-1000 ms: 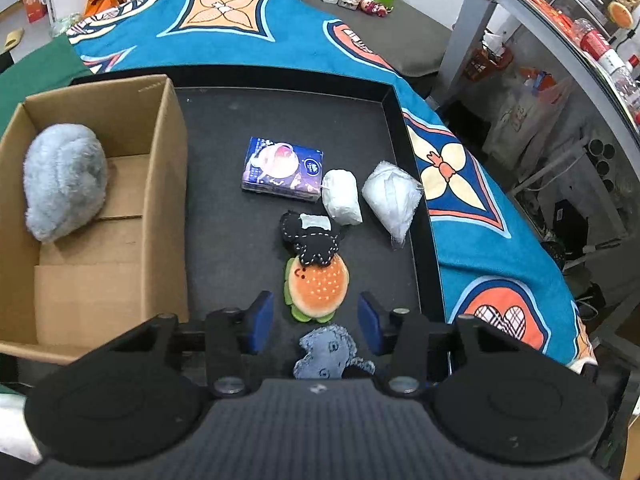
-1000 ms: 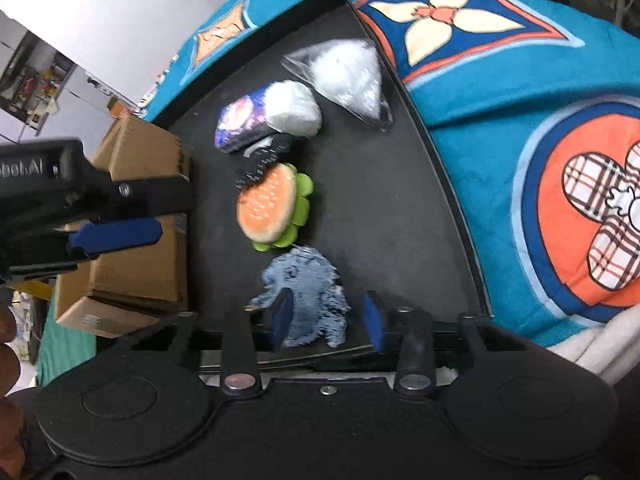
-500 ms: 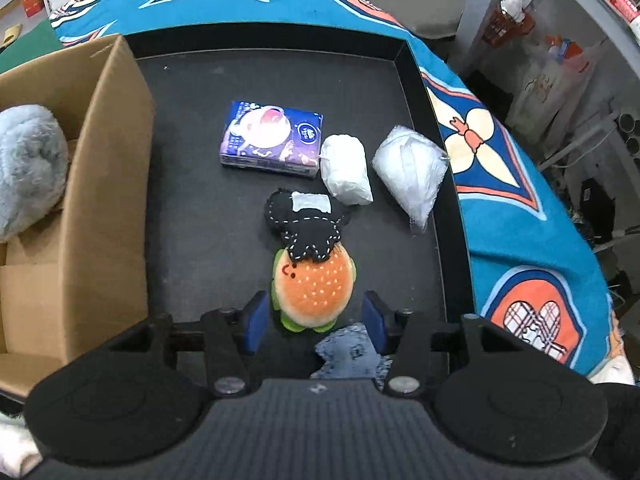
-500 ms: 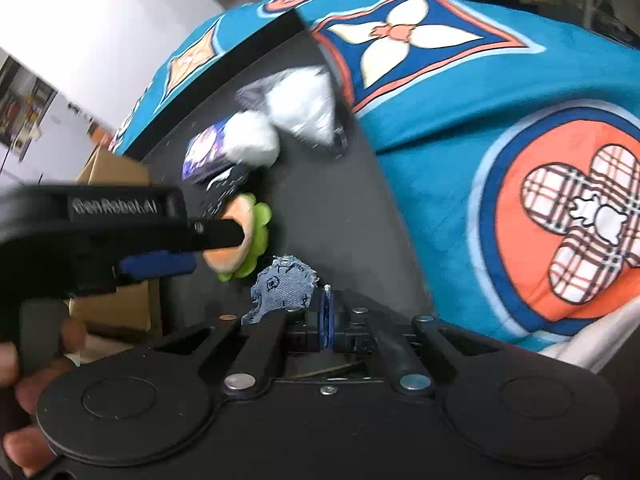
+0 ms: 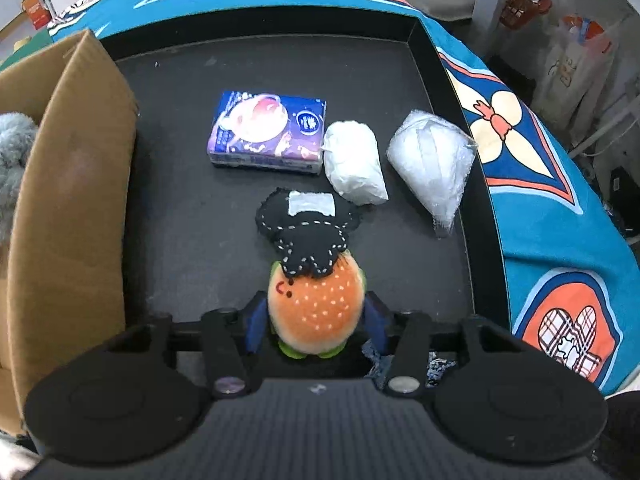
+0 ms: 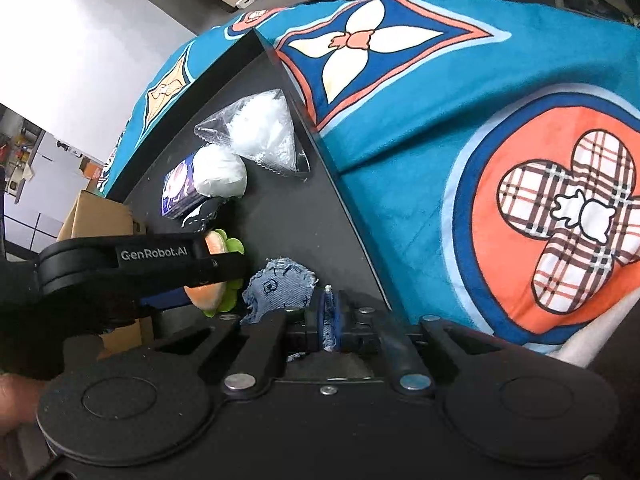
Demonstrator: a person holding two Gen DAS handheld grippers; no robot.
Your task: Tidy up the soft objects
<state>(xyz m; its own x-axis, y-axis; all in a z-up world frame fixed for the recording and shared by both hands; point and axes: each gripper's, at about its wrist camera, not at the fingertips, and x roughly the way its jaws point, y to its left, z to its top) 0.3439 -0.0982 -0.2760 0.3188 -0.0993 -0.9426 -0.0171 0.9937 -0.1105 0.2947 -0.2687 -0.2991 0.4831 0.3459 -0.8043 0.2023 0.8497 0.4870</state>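
left gripper [image 5: 316, 320] closing on burger plush [image 5: 316, 308], apparently touching

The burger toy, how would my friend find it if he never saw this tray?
Look in the black tray beside the cardboard box. At its near end, between the left gripper's blue pads, sits the burger toy. It is the only round orange thing, with white seed dots, a tiny face and green frill underneath.
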